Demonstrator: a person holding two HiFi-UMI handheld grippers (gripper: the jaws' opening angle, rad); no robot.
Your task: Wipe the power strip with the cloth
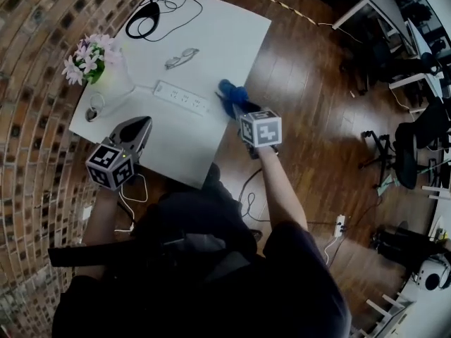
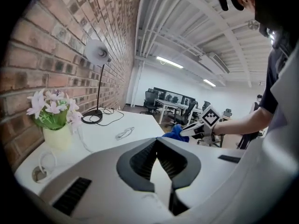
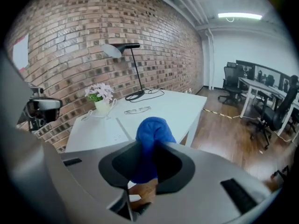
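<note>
The white power strip (image 1: 182, 97) lies flat on the white table (image 1: 232, 34), its cord running left toward the vase. My right gripper (image 1: 237, 105) is at the table's right edge, just right of the strip's end, shut on a bunched blue cloth (image 1: 232, 91). In the right gripper view the blue cloth (image 3: 150, 141) fills the gap between the jaws of my right gripper (image 3: 147, 149) and bulges out in front. My left gripper (image 1: 144, 122) hovers over the near left part of the table, short of the strip. In its own view my left gripper (image 2: 156, 144) is shut and empty.
A vase of pink flowers (image 1: 91, 58) stands at the table's left by the brick wall. Glasses (image 1: 181, 58) lie behind the strip, and a black desk lamp base (image 1: 144, 16) with cable sits at the far end. Wooden floor and office chairs (image 1: 416, 146) lie to the right.
</note>
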